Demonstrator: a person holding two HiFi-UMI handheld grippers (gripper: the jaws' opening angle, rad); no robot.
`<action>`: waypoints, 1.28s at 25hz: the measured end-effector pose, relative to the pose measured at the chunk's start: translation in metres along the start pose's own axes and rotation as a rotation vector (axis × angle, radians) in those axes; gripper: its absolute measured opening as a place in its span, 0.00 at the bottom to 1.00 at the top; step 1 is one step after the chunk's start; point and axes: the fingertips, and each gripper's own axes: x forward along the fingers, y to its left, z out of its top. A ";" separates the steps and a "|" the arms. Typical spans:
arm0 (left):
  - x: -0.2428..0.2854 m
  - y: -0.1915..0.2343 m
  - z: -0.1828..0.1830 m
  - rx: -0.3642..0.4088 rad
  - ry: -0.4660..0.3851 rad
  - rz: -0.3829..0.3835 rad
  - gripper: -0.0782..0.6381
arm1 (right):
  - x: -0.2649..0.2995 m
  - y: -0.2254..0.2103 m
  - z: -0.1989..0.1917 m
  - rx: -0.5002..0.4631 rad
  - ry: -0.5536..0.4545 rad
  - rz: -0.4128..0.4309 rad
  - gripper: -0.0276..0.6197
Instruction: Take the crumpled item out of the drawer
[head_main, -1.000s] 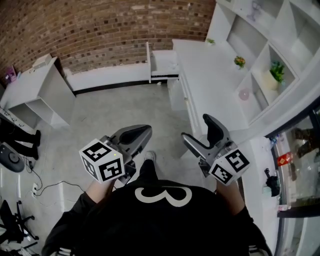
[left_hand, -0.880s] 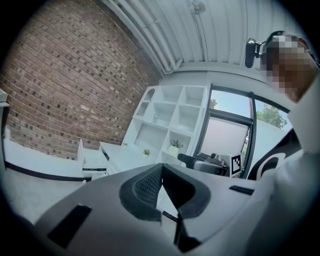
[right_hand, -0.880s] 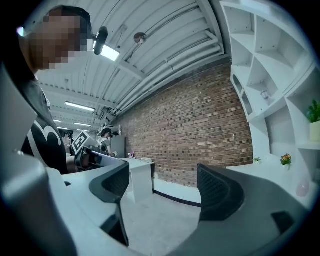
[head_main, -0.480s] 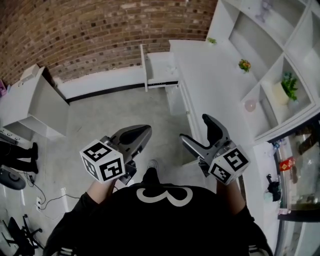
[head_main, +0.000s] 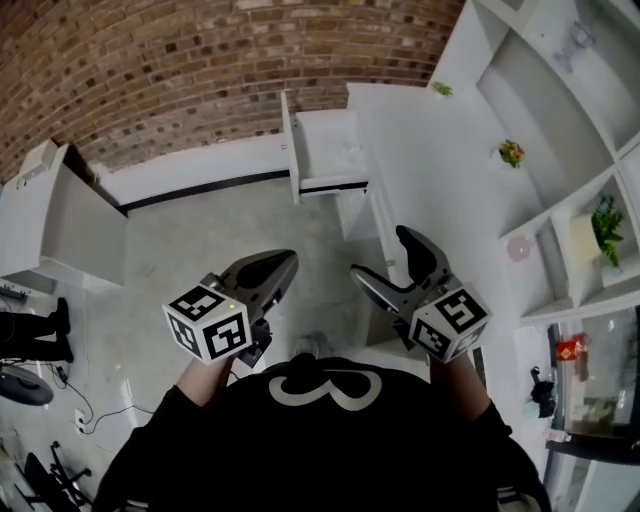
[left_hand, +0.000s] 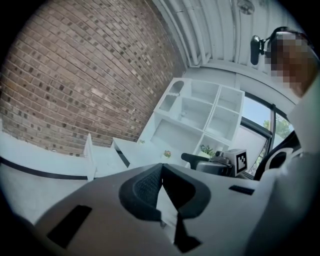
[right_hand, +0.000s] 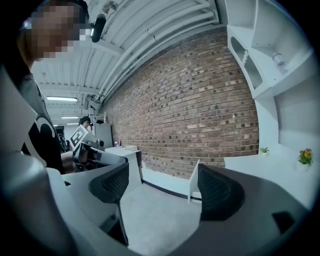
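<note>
Approach stage: right hand-held gripper (head_main: 382, 255) spread wide, empty; left hand-held gripper (head_main: 275, 262) closed on nothing. The open drawer (head_main: 330, 150) sits well ahead of both; next, step closer and reach in.

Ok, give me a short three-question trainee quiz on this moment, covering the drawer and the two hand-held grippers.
1. True or false: the drawer is pulled open.
2. Which has its jaws apart with nothing between them: A, the left hand-held gripper, or B, the right hand-held gripper?
3. Fill in: the wall behind the drawer is made of ____.

Key: 1 true; 2 B; 3 brick.
</note>
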 end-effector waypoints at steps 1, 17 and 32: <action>0.003 0.010 0.004 -0.002 0.000 0.005 0.11 | 0.009 -0.005 0.001 -0.004 0.005 0.002 0.69; 0.019 0.081 0.029 0.039 0.022 0.086 0.11 | 0.085 -0.042 -0.006 0.040 0.034 0.029 0.67; 0.092 0.201 0.067 -0.036 0.065 0.112 0.11 | 0.216 -0.135 -0.014 0.109 0.129 0.051 0.66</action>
